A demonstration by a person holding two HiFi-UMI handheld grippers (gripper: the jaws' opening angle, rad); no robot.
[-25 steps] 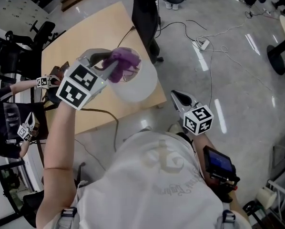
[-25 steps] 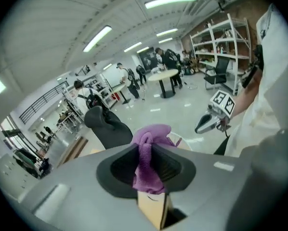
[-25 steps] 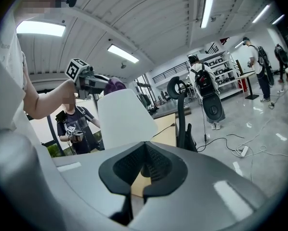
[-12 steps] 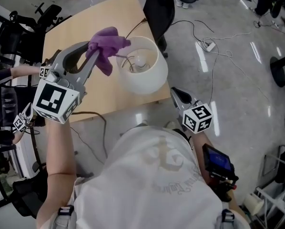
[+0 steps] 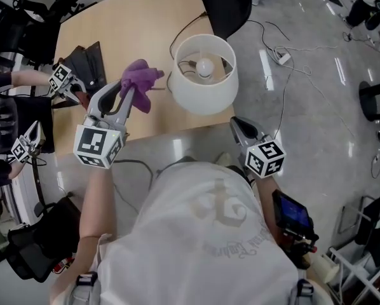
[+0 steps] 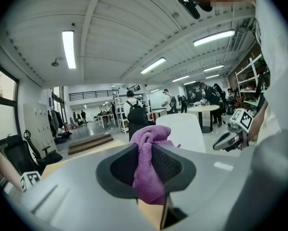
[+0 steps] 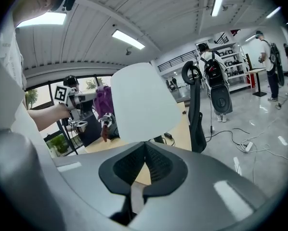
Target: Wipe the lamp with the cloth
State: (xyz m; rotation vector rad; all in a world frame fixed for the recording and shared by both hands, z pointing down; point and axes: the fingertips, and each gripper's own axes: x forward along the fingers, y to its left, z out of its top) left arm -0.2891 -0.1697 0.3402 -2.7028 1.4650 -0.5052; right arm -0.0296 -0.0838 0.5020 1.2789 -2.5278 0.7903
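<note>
- A light wooden table (image 5: pixel 129 24) carries everything.
- A white-shaded lamp (image 5: pixel 203 97) stands at its near right corner.
- A dark flat item (image 5: pixel 91 59) lies at its left edge.

No legible text; shirt print (image 5: pixel 230 249) unreadable

A black chair (image 5: pixel 225 5) stands at the wooden table's (image 5: pixel 126 24) far edge.

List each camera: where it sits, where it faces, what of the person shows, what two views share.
Head view: on the person's head, facing steeply down at lamp, table, forearms, shirt.
Left gripper view: on the left tool, along jaws shut on cloth, toward lamp; shirt at right.
Right gripper view: on the right tool, jaws together, empty, facing lamp; left forearm shows.
Shared: both gripper views show lamp and cloth.
</note>
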